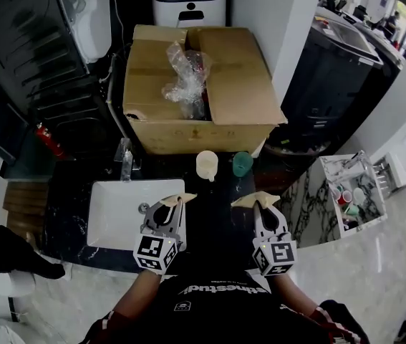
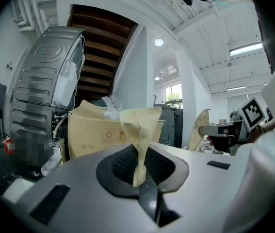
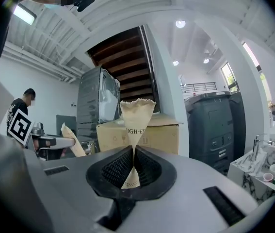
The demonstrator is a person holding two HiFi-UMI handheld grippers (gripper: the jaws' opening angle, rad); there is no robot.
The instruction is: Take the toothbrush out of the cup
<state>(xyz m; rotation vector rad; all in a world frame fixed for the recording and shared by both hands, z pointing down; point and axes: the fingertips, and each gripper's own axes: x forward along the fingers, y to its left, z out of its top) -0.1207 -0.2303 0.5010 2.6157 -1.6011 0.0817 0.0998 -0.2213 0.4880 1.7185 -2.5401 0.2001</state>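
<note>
On the dark counter behind my grippers stand a cream cup (image 1: pixel 207 165) and a teal cup (image 1: pixel 242 163). No toothbrush shows in either cup from here. My left gripper (image 1: pixel 176 200) hovers over the right edge of the white sink (image 1: pixel 117 221), level, its tan-taped fingertips (image 2: pixel 138 124) pressed together with nothing between them. My right gripper (image 1: pixel 258 200) hangs beside it over the counter, its taped fingertips (image 3: pixel 136 111) also closed on nothing. Both grippers stay short of the cups. Each gripper view catches the other gripper at its side.
A large open cardboard box (image 1: pixel 195 113) with a crumpled plastic bag (image 1: pixel 186 74) stands behind the cups. The faucet (image 1: pixel 126 162) rises at the sink's back edge. A white rack with small cups (image 1: pixel 353 192) is at the right, and a person's dark sleeve (image 1: pixel 6 253) at the left.
</note>
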